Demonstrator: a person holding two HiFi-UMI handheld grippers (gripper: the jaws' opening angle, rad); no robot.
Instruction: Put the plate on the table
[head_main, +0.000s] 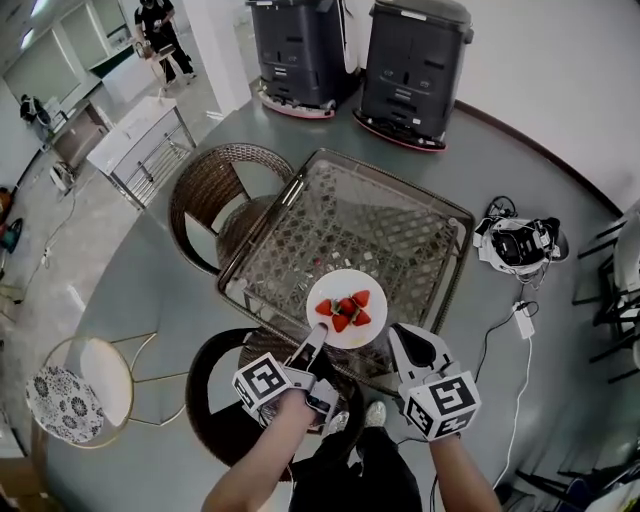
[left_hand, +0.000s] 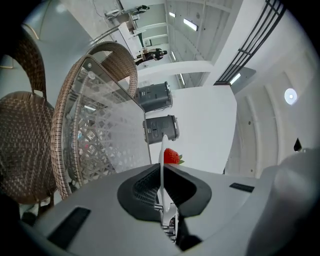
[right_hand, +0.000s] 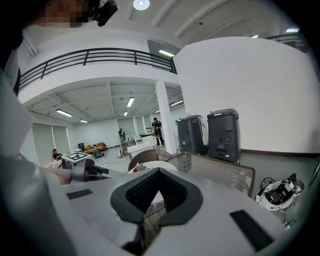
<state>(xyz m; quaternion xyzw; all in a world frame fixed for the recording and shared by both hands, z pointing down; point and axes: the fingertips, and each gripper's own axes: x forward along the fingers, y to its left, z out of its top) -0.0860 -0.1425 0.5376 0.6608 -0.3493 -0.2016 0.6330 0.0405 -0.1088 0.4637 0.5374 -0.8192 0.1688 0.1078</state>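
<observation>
Closest to me are the two markered cubes. The left hand-held gripper (head_main: 312, 345) reaches forward from one of them with its jaws clamped on the near rim of the round white plate (head_main: 338, 281). In the left gripper view the plate sits edge-on as a thin white line squeezed between the pads, with one berry poking up just past them. The plate carries a little pile of cut red strawberries (head_main: 346, 308) near its middle. It's level and sits over the near edge of the square glass-topped surface with the wicker lattice frame (head_main: 340, 215). I honestly can't tell whether the plate is resting on the glass or just above it. The right hand-held gripper (head_main: 405, 340) is just beside the plate on its right, not touching it. Its own view shows the jaws drawn together with nothing between them, only the lattice showing past the tips. A brown wicker chair (head_main: 205, 195) is tucked against the surface's left side, and a darker round chair (head_main: 212, 400) is right below the left hand-held gripper. A stool with a patterned cushion (head_main: 65, 402) stands well off to the left. Two dark grey boxy machines (head_main: 415, 65) are parked against the white wall beyond the surface, and some white and black headset gear with cables (head_main: 518, 245) lies on the floor to the right.
</observation>
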